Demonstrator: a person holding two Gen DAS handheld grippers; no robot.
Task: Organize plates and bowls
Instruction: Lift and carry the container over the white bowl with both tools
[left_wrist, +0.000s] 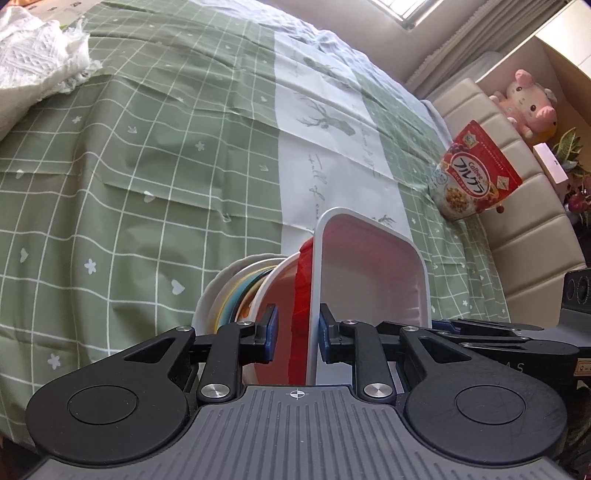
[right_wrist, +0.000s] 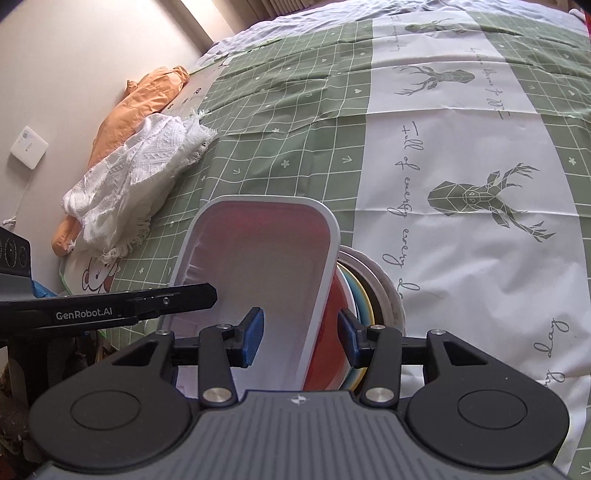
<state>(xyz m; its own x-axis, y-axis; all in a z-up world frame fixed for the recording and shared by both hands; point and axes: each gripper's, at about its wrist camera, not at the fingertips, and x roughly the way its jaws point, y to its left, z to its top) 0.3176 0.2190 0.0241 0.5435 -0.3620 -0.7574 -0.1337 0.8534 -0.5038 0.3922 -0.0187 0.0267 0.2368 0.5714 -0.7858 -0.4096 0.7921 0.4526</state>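
Roughly left to right, left wrist view: a white knit cloth (left_wrist: 33, 55) lies at the far left on the green checked tablecloth (left_wrist: 129, 166). Low centre sits a stack of plates (left_wrist: 236, 291), with a red bowl (left_wrist: 291, 295) on it and a white square tub (left_wrist: 373, 273) nested in the bowl. The left gripper (left_wrist: 295, 330) straddles the near rims of bowl and tub, blue pads (left_wrist: 271, 332) a modest gap apart; the right pad is against the tub wall, the left one just off the bowl, so a firm grip cannot be told. Right of that, a red cereal bag (left_wrist: 472, 173) leans on a beige cushioned seat (left_wrist: 517, 206), and a pink plush toy (left_wrist: 532, 103) sits behind.

Right wrist view: an orange garment (right_wrist: 136, 99) lies by the wall under the same cloth (right_wrist: 140, 177). The other tool's black finger (right_wrist: 147, 299) pokes in beside the tub (right_wrist: 266, 258). The right gripper (right_wrist: 301, 338) is wide open, one pad (right_wrist: 255, 334) inside the tub, the other outside the bowl (right_wrist: 332, 350), neither clearly pressing. The plates (right_wrist: 373, 288) show just to the right, edge on.
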